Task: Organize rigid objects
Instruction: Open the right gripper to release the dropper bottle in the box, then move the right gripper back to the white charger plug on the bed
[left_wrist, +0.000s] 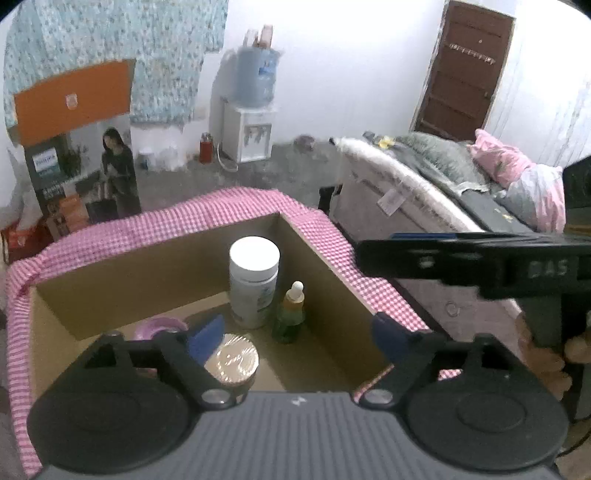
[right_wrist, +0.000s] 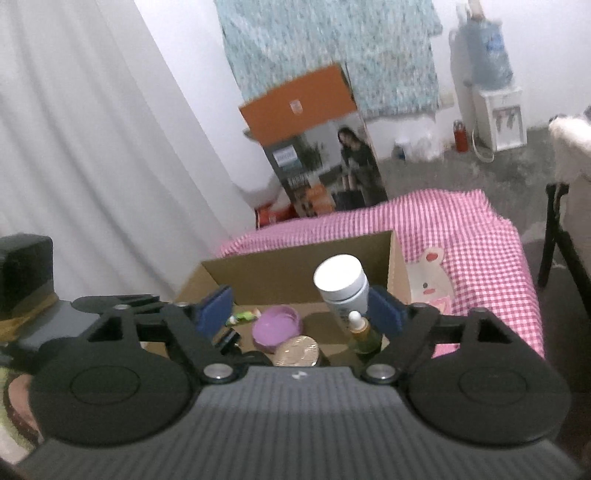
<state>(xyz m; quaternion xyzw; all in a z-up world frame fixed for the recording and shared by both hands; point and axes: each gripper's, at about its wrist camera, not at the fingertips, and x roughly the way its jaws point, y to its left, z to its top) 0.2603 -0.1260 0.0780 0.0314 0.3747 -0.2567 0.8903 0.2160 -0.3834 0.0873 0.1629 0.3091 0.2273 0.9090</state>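
both claws wide and empty over the cardboard box (left_wrist: 110, 280)
left claw (left_wrist: 295, 338), right claw (right_wrist: 299, 308). white bottle (left_wrist: 254, 284) upright in box's far corner: rigid, light, slick plastic; grip mid-body. dropper bottle (left_wrist: 290, 314) beside it, likely fragile glass.

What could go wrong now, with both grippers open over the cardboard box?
1. The tall white bottle stands upright right beside the dropper bottle; a bump from the left gripper could tip either one.
2. The right gripper hangs just above both bottles, so lowering it carelessly may knock them.
3. The box sits on loose checked cloth; pushing its wall might slide it.
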